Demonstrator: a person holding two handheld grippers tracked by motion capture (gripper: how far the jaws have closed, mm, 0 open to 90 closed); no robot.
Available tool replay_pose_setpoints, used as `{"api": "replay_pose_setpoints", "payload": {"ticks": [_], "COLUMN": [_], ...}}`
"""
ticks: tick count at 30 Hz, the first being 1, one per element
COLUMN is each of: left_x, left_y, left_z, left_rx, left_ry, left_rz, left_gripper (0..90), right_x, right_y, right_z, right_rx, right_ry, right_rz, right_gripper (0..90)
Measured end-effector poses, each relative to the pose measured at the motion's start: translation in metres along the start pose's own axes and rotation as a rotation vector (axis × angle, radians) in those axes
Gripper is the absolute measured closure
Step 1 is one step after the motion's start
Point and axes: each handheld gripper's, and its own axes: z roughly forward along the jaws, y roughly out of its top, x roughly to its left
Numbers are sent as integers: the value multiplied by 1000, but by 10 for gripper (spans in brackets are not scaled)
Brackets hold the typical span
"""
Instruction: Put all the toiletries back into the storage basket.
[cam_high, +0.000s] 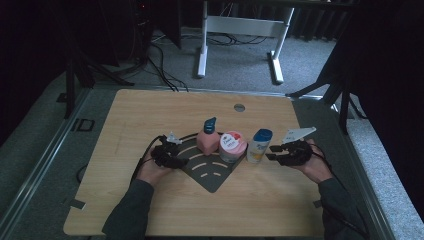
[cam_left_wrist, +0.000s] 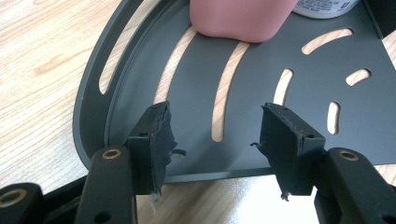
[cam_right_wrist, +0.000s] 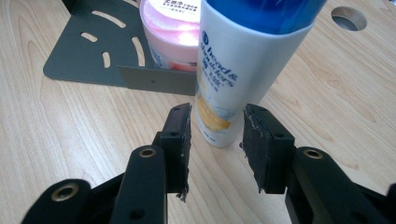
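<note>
Shampoo bottle (cam_right_wrist: 243, 70) stands just beyond my right gripper (cam_right_wrist: 215, 140), its fingers half open and empty; next I close on it. Left gripper (cam_left_wrist: 215, 135) hovers half open, empty, over the rack (cam_left_wrist: 261, 93).

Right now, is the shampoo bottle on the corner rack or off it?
Off it. The shampoo bottle stands upright on the bare wooden table, just outside the dark corner rack's edge, beside the pink-lidded jar.
</note>
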Motion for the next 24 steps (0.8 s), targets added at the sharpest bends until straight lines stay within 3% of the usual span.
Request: {"api": "replay_pose_setpoints", "payload": {"ticks": [24], "left_x": [-1], "left_y": [0], "left_z": [1], "left_rx": [0], "left_ry": [-4], "left_rz": [3], "left_gripper": [436], "right_x": [-14], "right_y": [13], "right_z": [0], "right_rx": [37], "right_ry": [-5], "right_rz": [-6], "right_gripper": [564]}}
